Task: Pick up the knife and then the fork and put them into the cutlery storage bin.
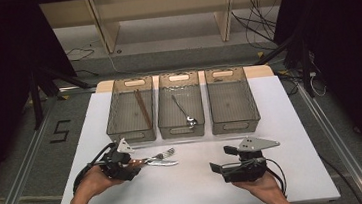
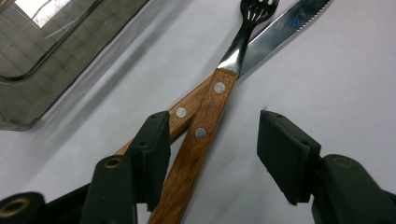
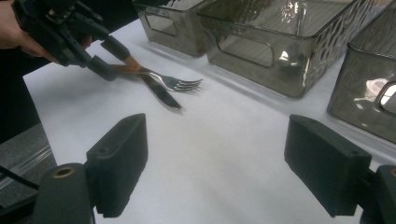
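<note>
Because the fork (image 2: 208, 122) lies across the knife (image 2: 275, 39), the half-open left gripper (image 2: 212, 154) must pinch only the fork handle.

The person's left hand (image 1: 95, 180) holds the left tongs (image 1: 135, 162) low over the surface, pointing to the right. Its jaws are partly open, with a gap on one side. The right hand (image 1: 265, 187) holds the right tongs (image 1: 219, 159) low too, pointing left toward the other hand. Those jaws stand wide apart with nothing between them. Both forearms come in from the near edge.
</note>
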`<action>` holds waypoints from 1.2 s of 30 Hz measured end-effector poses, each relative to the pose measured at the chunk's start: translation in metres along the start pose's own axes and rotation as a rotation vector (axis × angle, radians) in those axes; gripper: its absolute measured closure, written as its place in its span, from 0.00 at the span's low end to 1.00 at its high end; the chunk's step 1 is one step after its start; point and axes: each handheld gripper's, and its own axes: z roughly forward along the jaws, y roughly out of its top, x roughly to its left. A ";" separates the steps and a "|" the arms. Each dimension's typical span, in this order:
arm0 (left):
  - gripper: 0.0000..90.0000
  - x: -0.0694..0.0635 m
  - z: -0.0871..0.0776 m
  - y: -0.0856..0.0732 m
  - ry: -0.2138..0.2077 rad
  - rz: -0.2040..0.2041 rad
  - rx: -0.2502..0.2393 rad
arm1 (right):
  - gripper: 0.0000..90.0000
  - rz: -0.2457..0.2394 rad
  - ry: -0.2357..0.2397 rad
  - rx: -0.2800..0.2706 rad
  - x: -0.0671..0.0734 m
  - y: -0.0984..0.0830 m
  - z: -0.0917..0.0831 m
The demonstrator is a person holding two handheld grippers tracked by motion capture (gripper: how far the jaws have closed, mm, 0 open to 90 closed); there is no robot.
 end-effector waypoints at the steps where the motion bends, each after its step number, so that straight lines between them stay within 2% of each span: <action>1: 0.50 0.000 0.001 0.000 0.003 0.002 0.006 | 0.25 -0.002 0.000 0.000 0.000 0.000 0.000; 4: 0.55 0.000 0.006 -0.002 0.002 0.022 0.027 | 0.25 -0.002 0.002 0.002 0.001 0.000 0.001; 10: 0.66 0.002 0.006 -0.004 0.008 0.032 0.033 | 0.26 0.001 -0.003 0.005 0.000 0.000 0.000; 15: 0.70 0.001 0.008 -0.004 -0.016 0.057 0.047 | 0.26 -0.002 -0.006 0.014 -0.001 0.000 0.001; 23: 0.79 0.006 0.008 -0.005 -0.075 0.055 0.041 | 0.26 -0.003 -0.014 0.019 -0.001 0.000 0.002; 27: 0.83 0.004 0.007 -0.005 -0.078 0.113 0.048 | 0.26 -0.002 -0.016 0.019 -0.001 0.000 0.002; 30: 0.84 0.003 0.007 -0.005 -0.083 0.089 0.030 | 0.26 -0.003 -0.014 0.017 -0.001 0.000 0.002; 36: 0.84 -0.001 -0.001 -0.001 -0.091 0.077 -0.006 | 0.26 -0.005 -0.014 0.007 0.000 0.001 0.000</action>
